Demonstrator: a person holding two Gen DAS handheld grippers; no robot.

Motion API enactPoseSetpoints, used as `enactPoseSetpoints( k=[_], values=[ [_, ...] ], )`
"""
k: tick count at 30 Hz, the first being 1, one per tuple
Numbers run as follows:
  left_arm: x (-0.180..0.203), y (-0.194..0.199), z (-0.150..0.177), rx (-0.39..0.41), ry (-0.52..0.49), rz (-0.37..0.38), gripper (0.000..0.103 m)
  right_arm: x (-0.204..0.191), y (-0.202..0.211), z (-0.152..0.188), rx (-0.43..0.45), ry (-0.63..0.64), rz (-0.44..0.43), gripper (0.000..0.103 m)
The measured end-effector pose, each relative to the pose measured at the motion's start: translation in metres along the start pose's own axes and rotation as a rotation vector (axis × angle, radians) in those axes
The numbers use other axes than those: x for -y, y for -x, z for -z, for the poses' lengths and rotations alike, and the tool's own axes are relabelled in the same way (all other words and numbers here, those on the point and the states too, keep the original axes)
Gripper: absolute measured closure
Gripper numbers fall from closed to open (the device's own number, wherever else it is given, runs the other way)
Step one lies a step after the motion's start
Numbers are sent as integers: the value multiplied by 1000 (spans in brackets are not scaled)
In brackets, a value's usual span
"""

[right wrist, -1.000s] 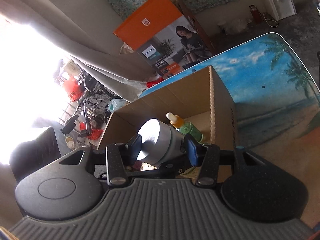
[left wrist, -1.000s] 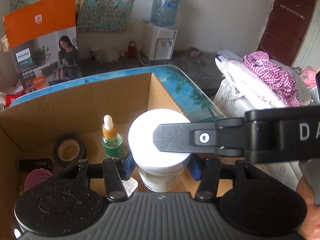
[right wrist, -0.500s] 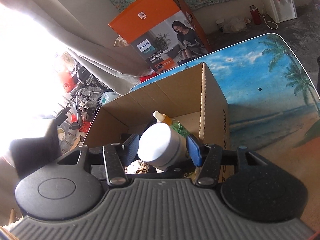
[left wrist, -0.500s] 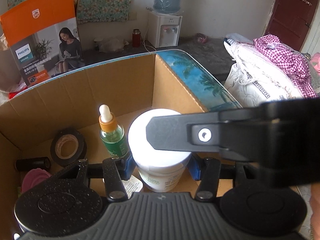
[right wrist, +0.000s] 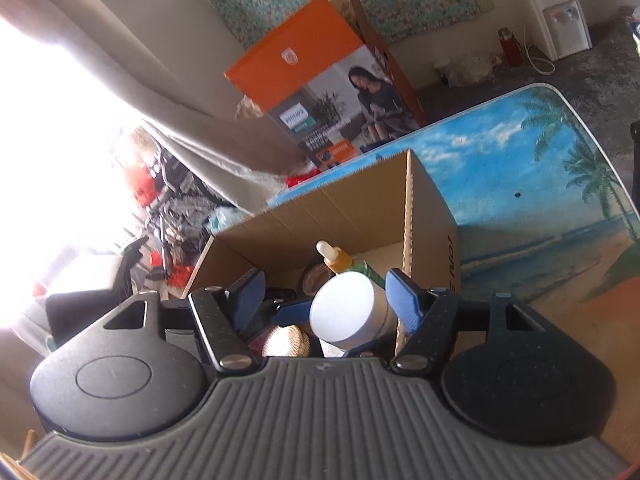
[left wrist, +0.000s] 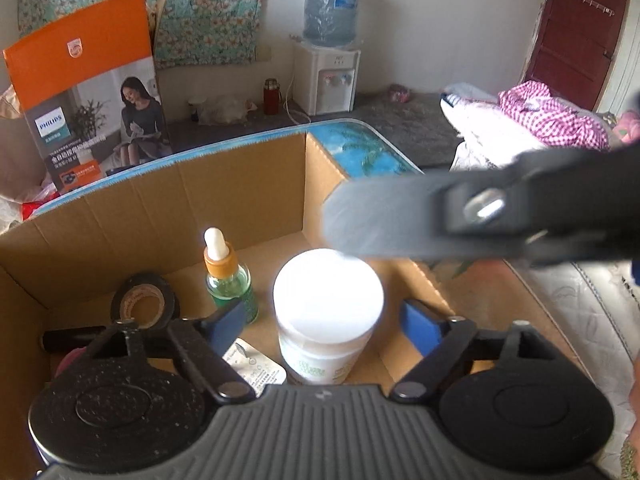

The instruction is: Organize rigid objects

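The white-lidded round plastic jar (left wrist: pixel 328 312) stands low centre in the brown cardboard box (left wrist: pixel 240 196). Left gripper (left wrist: pixel 322 320) and right gripper (right wrist: pixel 324 296) jaws are opening, clear of it. Probably rigid, light, smooth: grip the straight wall below the lid.
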State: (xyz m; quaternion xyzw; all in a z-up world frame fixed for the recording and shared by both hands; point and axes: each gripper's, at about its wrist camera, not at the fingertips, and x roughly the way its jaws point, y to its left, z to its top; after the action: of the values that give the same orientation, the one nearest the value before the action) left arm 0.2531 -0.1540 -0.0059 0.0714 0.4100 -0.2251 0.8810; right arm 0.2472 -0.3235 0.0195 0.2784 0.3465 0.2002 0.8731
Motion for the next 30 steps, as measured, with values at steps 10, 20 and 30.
enactPoseSetpoints(
  k=[10, 20, 30],
  values=[
    [-5, 80, 19, 149, 47, 71, 9, -25, 78, 24, 221, -15, -52, 13],
    [-26, 149, 42, 172, 97, -61, 0, -67, 113, 73, 260, 61, 24, 1],
    [-47, 180, 58, 174, 181, -228, 0, -114, 104, 99, 226, 177, 159, 1]
  ],
)
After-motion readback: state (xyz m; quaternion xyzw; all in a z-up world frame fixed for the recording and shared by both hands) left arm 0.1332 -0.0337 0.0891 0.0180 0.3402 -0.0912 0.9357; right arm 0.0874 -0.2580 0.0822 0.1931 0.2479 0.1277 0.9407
